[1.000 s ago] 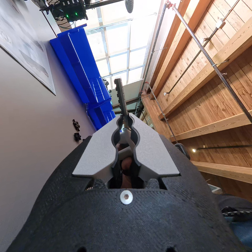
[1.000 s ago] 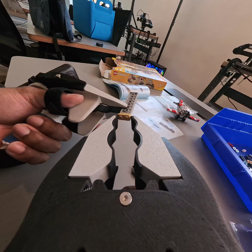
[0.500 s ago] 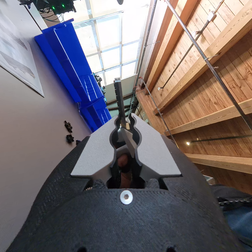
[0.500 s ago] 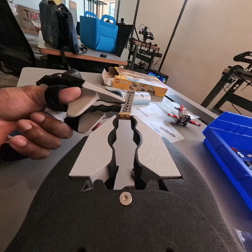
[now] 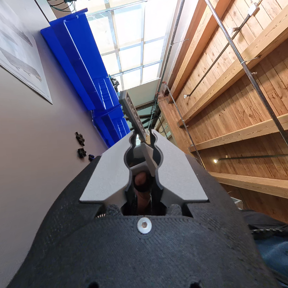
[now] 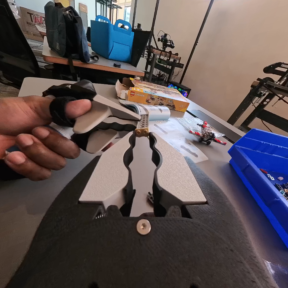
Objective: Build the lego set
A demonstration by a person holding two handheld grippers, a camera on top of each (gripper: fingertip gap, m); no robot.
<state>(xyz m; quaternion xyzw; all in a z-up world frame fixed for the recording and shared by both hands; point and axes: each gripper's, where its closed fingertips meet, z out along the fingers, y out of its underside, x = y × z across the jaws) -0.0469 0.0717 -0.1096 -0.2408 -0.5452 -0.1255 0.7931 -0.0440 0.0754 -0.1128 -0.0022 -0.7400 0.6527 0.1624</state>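
Left tongs (image 6: 137, 123): clenched on the grey plate (image 6: 144, 120), pinching its long edge; a hand (image 6: 35, 129) works them from the left of the right wrist view.
Right tongs (image 6: 141, 135): parted, tips either side of the tan brick (image 6: 141, 132); whether they touch it cannot be told.
Grey plate: held in the air above the table (image 6: 155, 155), not resting on anything. Its long axis runs away from the right wrist camera, stud holes showing on the upper face.
Tan brick: sits at the plate's near end, its two studs facing the camera.
Plate in left wrist view: the grey plate (image 5: 132, 115) sticks out past the left tongs (image 5: 142, 137), slanting up and to the left.
Behind the plate: an open instruction booklet (image 6: 155, 111), then a yellow box (image 6: 155, 96).
To the right: loose instruction sheet (image 6: 182, 145), a small red and grey plane (image 6: 205, 134) on a clear bag, and a blue bin (image 6: 257, 157) with small parts.
On the table in left wrist view: small black pieces (image 5: 80, 138) beside the blue bin (image 5: 81, 62).
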